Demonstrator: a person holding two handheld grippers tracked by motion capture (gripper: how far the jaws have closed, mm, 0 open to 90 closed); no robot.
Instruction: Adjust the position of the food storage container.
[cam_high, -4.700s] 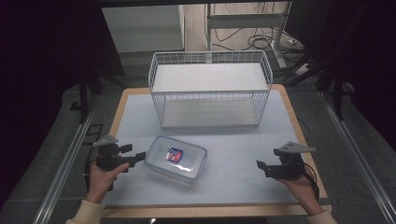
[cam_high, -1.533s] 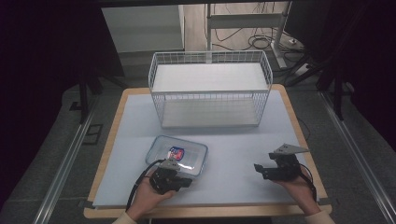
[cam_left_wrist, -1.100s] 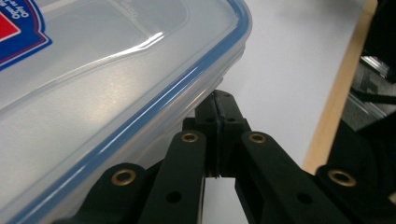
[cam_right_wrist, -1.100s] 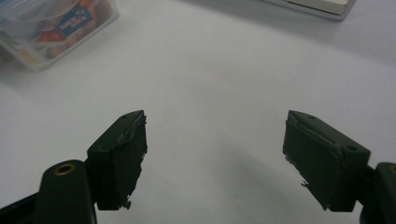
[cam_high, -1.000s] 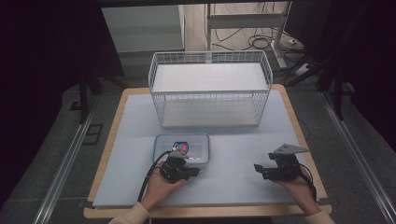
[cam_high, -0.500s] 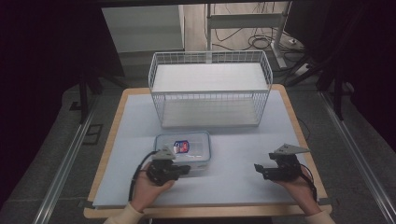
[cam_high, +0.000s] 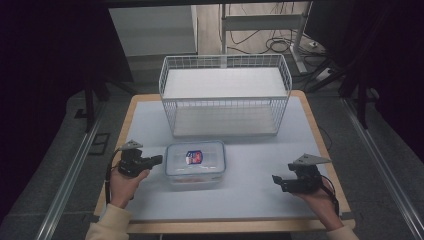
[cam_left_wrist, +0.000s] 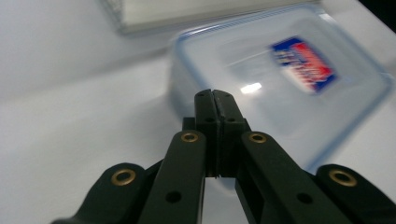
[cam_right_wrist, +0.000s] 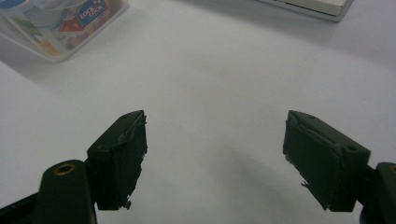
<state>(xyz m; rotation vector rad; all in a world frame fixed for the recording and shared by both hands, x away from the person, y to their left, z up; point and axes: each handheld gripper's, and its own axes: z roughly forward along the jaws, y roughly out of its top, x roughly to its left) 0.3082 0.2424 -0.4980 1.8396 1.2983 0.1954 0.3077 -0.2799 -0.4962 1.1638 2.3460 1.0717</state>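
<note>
Plastic box (cam_high: 195, 162) with a clear lid (blue sticker on top) sits mid-table, in front of the wire basket (cam_high: 225, 95). Left gripper (cam_high: 159, 159), jaws squeezed together, points at its left side. Right gripper (cam_high: 274, 179) waits far off, jaws wide.

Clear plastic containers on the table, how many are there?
1. The clear rectangular plastic container with a blue-rimmed lid sits near the table's front middle, before the white wire basket, beside the left gripper.
</note>
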